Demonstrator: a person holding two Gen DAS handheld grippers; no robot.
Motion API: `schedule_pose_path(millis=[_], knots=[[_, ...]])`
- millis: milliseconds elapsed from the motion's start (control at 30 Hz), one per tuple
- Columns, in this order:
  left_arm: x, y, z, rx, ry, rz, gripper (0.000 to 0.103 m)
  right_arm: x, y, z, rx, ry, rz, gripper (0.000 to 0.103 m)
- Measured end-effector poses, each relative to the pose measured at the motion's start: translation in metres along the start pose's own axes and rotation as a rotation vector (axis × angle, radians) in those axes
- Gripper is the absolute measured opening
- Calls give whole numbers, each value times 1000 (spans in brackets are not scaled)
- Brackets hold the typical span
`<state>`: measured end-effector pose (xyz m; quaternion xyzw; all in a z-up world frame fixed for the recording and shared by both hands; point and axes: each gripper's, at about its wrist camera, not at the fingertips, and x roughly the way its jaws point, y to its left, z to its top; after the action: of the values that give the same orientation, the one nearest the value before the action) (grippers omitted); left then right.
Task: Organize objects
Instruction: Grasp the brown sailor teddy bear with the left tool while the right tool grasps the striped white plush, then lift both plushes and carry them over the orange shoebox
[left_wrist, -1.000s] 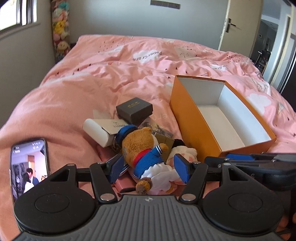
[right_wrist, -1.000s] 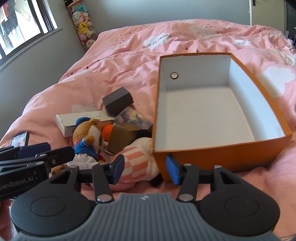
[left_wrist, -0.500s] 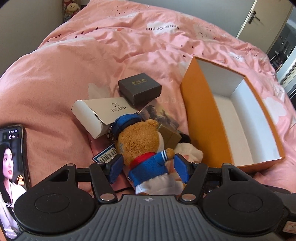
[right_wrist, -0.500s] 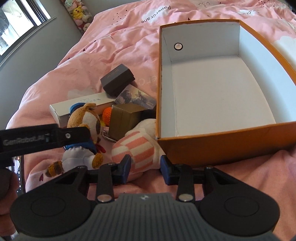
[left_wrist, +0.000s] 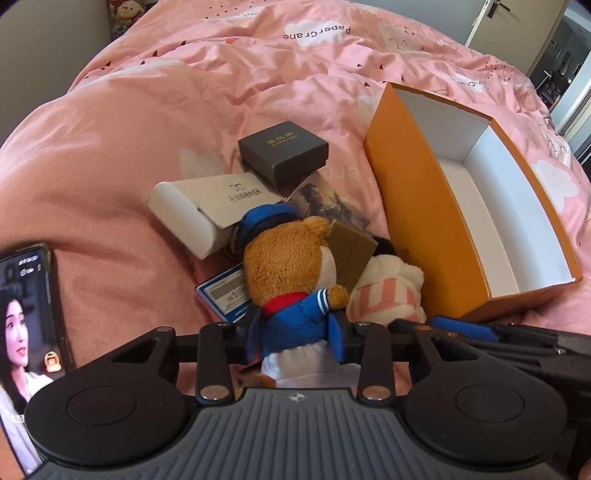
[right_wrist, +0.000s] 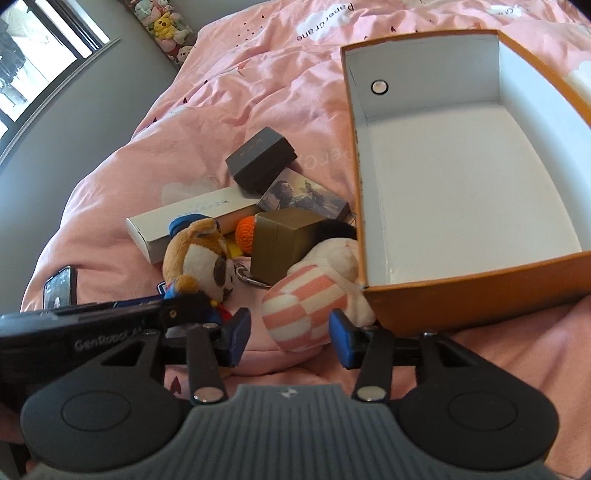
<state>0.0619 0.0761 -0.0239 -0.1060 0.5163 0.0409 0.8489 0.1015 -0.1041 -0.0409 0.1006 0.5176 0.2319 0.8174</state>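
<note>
The left claw is closing on the sailor bear, its pads pressing the blue jacket. The right claw is opening, the striped plush between its pads but untouched. Both toys lie on the pink bed (a phone at the left edge). Behind them sit a gold box, a white carton and a black box; the orange box is just beside them.
</note>
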Motion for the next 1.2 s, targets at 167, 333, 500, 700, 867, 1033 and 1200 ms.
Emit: schedule_pose_path(millis=[167,333,500,700,867,1033,1200], knots=[[-2,11,-5,-23,-5,-13,37,12,3,3,54,2,-31,62],[-1,12,-4,-9,-13,-17,45,29,-7,8,145,25,-73,71],[5,0,-2,58,-25,11,54,33,-17,6,190,34,-58,64],[13,-6,-7,98,-25,28,48,26,-22,2,153,38,-34,55],[4,-4,-14,85,-50,6,41,13,-18,-4,112,24,-18,50],[-14,-5,-18,70,-73,-59,40,-7,-9,-11,66,-18,0,49],[-36,-7,-20,67,-117,-90,40,-32,0,-16,-7,-85,28,49]])
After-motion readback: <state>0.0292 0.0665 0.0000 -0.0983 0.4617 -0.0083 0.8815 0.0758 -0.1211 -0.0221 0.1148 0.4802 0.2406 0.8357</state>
